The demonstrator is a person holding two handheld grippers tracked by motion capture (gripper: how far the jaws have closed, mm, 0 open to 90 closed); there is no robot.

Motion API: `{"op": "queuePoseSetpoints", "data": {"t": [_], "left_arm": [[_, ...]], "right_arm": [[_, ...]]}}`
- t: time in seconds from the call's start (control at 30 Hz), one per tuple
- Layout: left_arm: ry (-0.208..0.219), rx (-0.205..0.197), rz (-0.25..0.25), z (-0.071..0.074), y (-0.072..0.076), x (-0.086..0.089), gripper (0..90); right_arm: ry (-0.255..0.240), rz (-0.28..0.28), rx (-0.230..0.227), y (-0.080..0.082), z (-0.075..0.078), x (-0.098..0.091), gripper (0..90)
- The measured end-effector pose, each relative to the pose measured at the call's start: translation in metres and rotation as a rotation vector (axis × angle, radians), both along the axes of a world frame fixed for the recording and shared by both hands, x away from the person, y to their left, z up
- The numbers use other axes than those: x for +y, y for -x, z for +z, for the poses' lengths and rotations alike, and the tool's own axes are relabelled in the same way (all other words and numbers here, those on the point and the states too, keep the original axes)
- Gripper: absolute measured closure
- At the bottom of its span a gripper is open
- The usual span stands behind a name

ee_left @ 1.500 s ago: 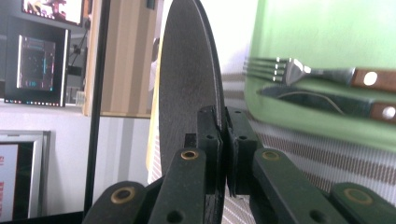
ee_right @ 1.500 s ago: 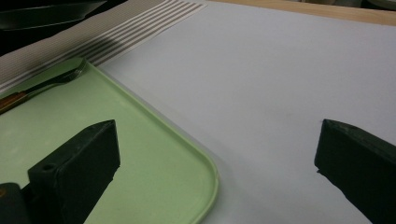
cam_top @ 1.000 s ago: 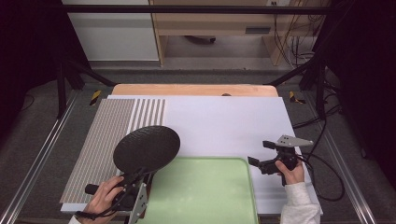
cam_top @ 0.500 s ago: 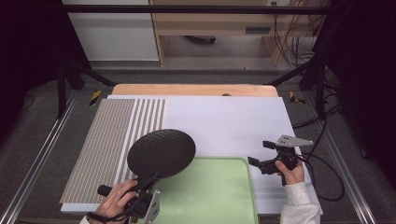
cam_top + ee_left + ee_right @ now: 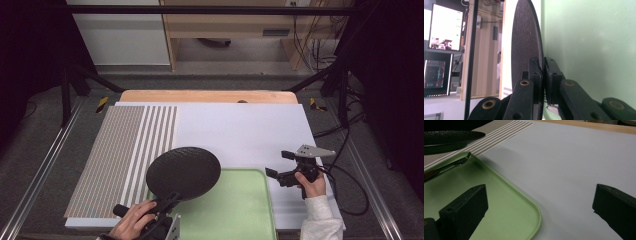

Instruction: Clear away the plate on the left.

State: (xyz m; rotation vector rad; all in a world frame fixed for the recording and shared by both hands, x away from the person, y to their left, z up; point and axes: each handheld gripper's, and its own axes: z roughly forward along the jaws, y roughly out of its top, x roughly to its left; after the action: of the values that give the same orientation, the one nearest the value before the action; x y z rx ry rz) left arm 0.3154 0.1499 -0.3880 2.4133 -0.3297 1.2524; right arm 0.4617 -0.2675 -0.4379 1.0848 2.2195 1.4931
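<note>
At the near left of the bench (image 5: 240, 130), the left claw (image 5: 167, 204) is clamped on the rim of a black plate (image 5: 183, 172), holding it above the left end of the green tray (image 5: 235, 205). Over at the right, the right claw (image 5: 278, 165) hovers just beside the tray's right edge, its jaws wide apart with nothing between them.

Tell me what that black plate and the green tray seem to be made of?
The black plate looks like matte stoneware or melamine: its face shows a fine grainy texture with no shine, though the look cannot settle which. The green tray looks like moulded plastic: an even pale colour, a smooth satin surface and a rounded, raised rim.
</note>
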Motion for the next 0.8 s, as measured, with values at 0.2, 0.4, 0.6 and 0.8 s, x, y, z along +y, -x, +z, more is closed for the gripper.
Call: {"op": "queuePoseSetpoints", "data": {"t": [0.2,0.4,0.6,0.8], "left_arm": [[-0.003,0.017,-0.011,-0.003,0.006,-0.004,84.6],[-0.003,0.026,-0.022,-0.004,0.012,-0.007,84.5],[-0.006,0.045,-0.039,-0.008,0.017,-0.012,84.5],[-0.009,0.064,-0.057,-0.012,0.021,-0.018,84.2]], "right_arm": [[0.000,0.000,0.000,0.000,0.000,0.000,0.6],[0.002,0.000,0.002,0.000,0.000,0.000,0.6],[0.002,0.000,0.002,0.000,0.000,0.000,0.6],[0.002,0.000,0.002,0.000,0.000,0.000,0.6]]}}
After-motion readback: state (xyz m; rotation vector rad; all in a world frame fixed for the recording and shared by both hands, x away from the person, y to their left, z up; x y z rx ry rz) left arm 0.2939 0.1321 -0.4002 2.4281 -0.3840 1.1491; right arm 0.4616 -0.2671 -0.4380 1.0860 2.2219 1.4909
